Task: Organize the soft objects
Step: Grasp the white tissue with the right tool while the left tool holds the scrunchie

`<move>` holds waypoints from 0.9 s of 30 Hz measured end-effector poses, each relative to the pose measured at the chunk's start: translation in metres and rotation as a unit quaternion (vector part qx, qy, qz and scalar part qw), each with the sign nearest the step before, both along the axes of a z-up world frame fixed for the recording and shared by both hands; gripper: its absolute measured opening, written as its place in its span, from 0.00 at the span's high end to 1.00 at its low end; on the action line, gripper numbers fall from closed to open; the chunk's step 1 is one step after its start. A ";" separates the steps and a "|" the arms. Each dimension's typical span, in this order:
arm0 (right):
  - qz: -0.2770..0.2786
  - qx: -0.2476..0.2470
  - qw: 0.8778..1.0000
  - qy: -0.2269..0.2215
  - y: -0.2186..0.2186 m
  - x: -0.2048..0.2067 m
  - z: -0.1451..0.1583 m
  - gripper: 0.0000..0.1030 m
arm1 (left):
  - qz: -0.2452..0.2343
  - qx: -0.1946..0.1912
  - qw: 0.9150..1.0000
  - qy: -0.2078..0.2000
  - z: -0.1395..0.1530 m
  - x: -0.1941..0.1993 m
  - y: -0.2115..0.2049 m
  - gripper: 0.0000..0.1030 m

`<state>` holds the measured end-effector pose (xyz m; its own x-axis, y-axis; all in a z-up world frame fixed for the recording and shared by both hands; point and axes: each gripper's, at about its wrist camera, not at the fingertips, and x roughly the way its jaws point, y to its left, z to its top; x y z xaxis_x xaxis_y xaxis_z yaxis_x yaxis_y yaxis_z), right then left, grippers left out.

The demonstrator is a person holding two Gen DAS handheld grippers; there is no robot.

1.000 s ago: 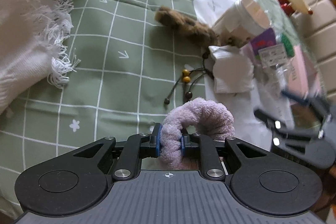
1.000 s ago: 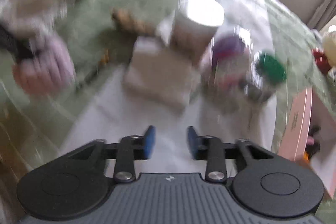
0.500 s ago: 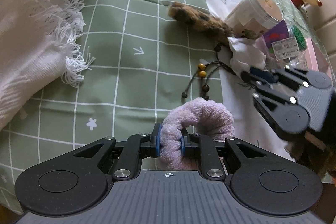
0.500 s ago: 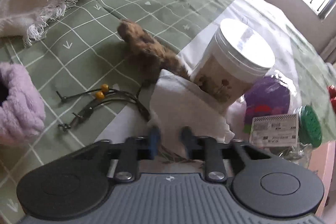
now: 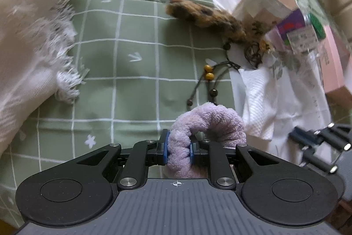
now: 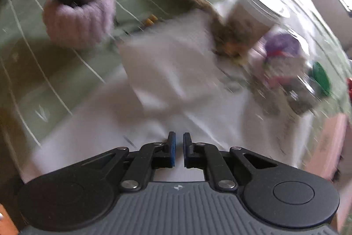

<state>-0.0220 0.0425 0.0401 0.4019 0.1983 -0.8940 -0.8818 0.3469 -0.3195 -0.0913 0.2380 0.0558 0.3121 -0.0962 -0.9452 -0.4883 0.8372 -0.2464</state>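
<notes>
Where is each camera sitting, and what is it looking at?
Left wrist: sits on the left gripper, looking forward over the green checked cloth; its own blue-padded fingers squeeze the purple scrunchie, and the right gripper shows at right.
Right wrist: sits on the right gripper, looking over the white tissue toward the white-lidded jar; its own fingers show, nearly together with nothing between them.
Both see: scrunchie, tissue, jar, leopard-print scrunchie.
</notes>
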 end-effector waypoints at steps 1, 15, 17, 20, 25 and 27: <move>-0.017 -0.004 1.000 -0.003 -0.006 0.005 0.001 0.94 | -0.010 0.004 1.000 0.001 -0.001 0.004 -0.004 0.81; -0.233 0.165 0.942 0.176 0.013 0.059 0.027 0.52 | -0.035 0.025 0.999 0.014 -0.006 0.015 -0.013 0.81; -0.276 0.179 0.922 0.204 0.018 0.065 0.019 0.47 | -0.022 0.027 0.999 0.017 -0.007 0.009 -0.006 0.81; -0.321 0.166 0.909 0.209 0.034 0.071 0.002 0.44 | -0.008 0.029 0.999 0.020 -0.009 0.003 0.002 0.81; -0.292 0.169 0.924 0.177 0.063 0.057 -0.006 0.32 | 0.002 0.025 1.000 0.017 -0.010 -0.002 0.005 0.81; -0.260 0.160 0.941 0.149 0.075 0.051 -0.006 0.31 | 0.005 0.024 1.000 0.015 -0.010 -0.003 0.004 0.81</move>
<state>0.0289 0.1177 0.0339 0.2594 0.3234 -0.9100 -0.6008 0.7918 0.1101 -0.0941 0.2421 0.0460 0.2844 -0.0479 -0.9575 -0.5027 0.8430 -0.1914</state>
